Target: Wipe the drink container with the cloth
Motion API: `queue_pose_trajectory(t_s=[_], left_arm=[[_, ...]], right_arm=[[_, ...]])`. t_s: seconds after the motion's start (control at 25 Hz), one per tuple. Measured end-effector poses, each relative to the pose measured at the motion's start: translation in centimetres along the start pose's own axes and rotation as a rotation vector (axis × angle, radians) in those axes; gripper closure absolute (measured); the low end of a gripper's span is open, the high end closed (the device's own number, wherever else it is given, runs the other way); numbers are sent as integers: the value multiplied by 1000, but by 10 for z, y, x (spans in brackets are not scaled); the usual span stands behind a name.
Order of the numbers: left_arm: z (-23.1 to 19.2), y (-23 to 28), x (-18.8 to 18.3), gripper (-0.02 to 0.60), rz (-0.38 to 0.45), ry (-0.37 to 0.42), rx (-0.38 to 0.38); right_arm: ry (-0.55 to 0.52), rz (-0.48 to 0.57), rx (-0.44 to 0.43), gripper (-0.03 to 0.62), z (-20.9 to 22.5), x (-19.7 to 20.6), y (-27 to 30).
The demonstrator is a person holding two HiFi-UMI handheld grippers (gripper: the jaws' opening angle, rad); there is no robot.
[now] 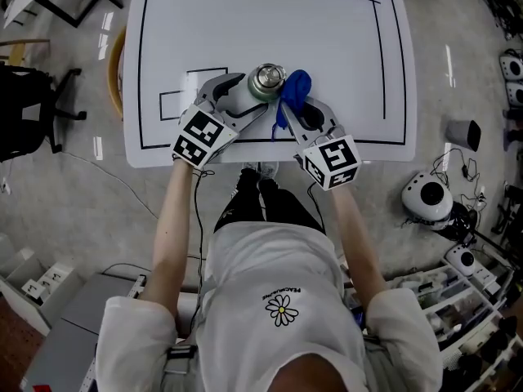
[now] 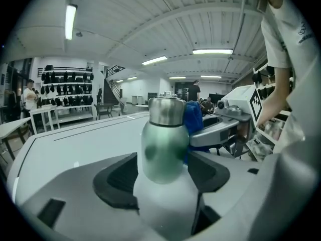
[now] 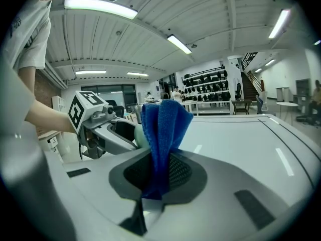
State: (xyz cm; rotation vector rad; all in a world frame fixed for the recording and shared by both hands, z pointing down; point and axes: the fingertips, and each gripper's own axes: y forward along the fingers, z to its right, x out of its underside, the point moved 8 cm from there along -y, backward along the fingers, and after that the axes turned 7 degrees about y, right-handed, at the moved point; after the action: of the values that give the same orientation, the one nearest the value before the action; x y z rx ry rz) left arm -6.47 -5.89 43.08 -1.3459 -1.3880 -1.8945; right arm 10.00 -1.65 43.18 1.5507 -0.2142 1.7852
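Note:
A green metal bottle (image 1: 267, 80) with a steel cap stands upright near the white table's (image 1: 286, 23) front edge. My left gripper (image 1: 249, 95) reaches around it from the left. In the left gripper view the bottle (image 2: 164, 144) sits between the black pads, with a thin gap showing at the left pad (image 2: 120, 177). My right gripper (image 1: 304, 109) is shut on a blue cloth (image 1: 294, 92) that stands up from its jaws (image 3: 158, 172). The cloth (image 3: 163, 134) touches the bottle's right side, and its blue edge (image 2: 193, 122) shows behind the bottle.
A black line frames the tabletop, with a small rectangle (image 1: 176, 104) drawn at the front left. A dark chair (image 1: 24, 104) stands left of the table. A white round device (image 1: 425, 196) and cables lie on the floor at right, with shelves (image 1: 458, 300) of parts below.

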Motion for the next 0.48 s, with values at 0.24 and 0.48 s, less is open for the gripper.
queue_pose_trajectory(t_s=[0.24,0.48], left_arm=[[3,4,-1,311,-8,1,-9],[7,-1,0,356,-8,-30,-47]], right_arm=[[-12,1,6,551,6,-4,4],[-21,5,25,551,21,-12,14]])
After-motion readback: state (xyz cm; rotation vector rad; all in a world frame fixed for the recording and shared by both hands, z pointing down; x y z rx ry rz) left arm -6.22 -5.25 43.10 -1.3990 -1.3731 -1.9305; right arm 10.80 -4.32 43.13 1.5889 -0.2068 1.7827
